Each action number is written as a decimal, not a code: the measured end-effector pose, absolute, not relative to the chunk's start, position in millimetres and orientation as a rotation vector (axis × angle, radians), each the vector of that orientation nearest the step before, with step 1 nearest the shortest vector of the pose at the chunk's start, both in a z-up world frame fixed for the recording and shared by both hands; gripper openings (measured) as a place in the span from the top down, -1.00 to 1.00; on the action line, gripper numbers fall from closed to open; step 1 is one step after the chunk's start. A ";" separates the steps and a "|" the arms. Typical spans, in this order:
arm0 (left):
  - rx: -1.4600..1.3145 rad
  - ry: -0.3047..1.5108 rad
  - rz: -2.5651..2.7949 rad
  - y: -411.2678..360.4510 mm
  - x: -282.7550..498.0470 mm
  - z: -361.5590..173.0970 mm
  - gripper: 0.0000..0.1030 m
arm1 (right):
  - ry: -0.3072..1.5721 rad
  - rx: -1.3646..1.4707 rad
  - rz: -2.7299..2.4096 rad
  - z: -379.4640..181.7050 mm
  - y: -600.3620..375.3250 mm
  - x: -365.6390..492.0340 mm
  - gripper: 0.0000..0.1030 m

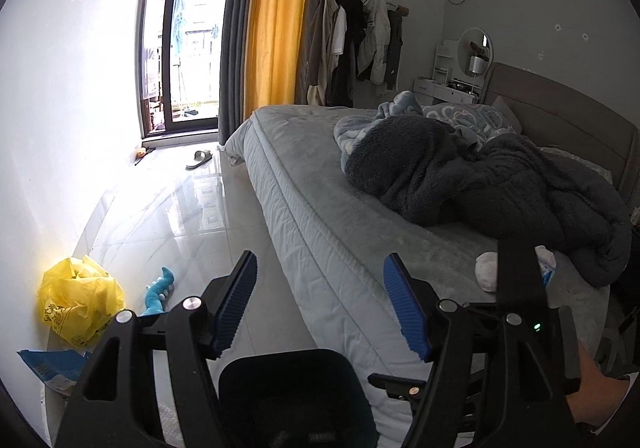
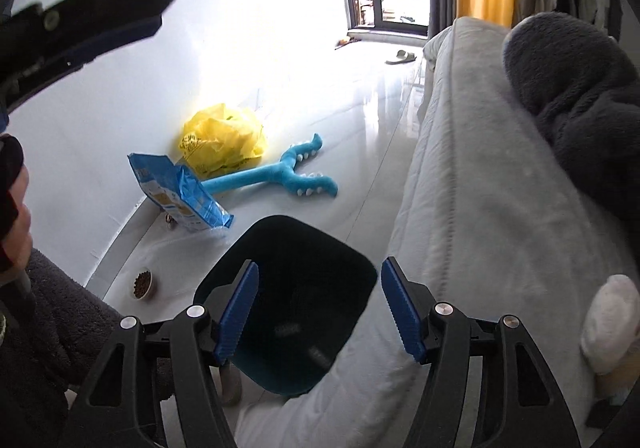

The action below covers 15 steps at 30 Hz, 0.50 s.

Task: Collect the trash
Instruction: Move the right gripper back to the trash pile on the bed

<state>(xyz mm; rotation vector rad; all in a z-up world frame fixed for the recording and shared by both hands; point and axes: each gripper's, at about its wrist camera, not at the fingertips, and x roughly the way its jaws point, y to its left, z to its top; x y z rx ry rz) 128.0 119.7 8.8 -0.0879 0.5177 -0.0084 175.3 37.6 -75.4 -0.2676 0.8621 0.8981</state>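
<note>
**Item: crumpled white tissue wad, for collection**

Location: the crumpled white paper tissue wad (image 1: 486, 272) lies on the grey quilted bed (image 1: 320, 215), near its foot edge, just beside the dark grey fleece blanket (image 1: 480, 187). The dark teal plastic waste bin (image 2: 288, 300) stands on the floor against the same bed edge.

Handling (judged): very light, soft, compressible, not fragile; likely to deform rather than slip. Best pinched across its bulging middle.

Appearance: off-white, rounded, lumpy, matte; partly hidden in the left view by the other tool.

Tongs: left tongs (image 1: 322, 304) stand apart with nothing between them; right tongs (image 2: 320, 308) likewise parted and empty, poised above the bin's mouth.

Also present: crumpled yellow plastic bag (image 2: 222, 137), blue printed pouch (image 2: 180, 193).
</note>
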 end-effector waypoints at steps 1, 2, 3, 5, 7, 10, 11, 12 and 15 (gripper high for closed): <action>-0.087 0.519 -0.016 114.2 130.8 8.9 -0.37 | 0.843 -0.263 0.887 -70.5 27.9 177.2 -0.26; -0.088 0.521 -0.025 109.2 133.3 8.5 -0.37 | 0.826 -0.259 0.875 -65.7 18.2 179.0 -0.26; -0.090 0.523 -0.033 104.4 135.2 8.1 -0.37 | 0.812 -0.254 0.866 -62.0 9.8 180.8 -0.26; -0.097 0.530 -0.054 94.2 140.3 6.5 -0.38 | 0.789 -0.241 0.840 -55.1 -9.9 185.0 -0.26; -0.101 0.533 -0.073 83.2 144.6 5.5 -0.42 | 0.770 -0.224 0.812 -49.2 -29.2 188.9 -0.26; -0.096 0.537 -0.096 66.7 150.9 3.3 -0.45 | 0.751 -0.192 0.780 -44.1 -55.4 194.4 -0.26; -0.091 0.539 -0.104 60.6 153.1 2.0 -0.45 | 0.746 -0.186 0.769 -42.6 -63.3 195.7 -0.26; -0.086 0.541 -0.108 55.5 153.8 0.2 -0.46 | 0.740 -0.182 0.756 -41.1 -71.0 197.9 -0.26; -0.079 0.559 -0.127 40.6 161.7 -6.9 -0.48 | 0.731 -0.161 0.724 -37.7 -94.8 202.0 -0.26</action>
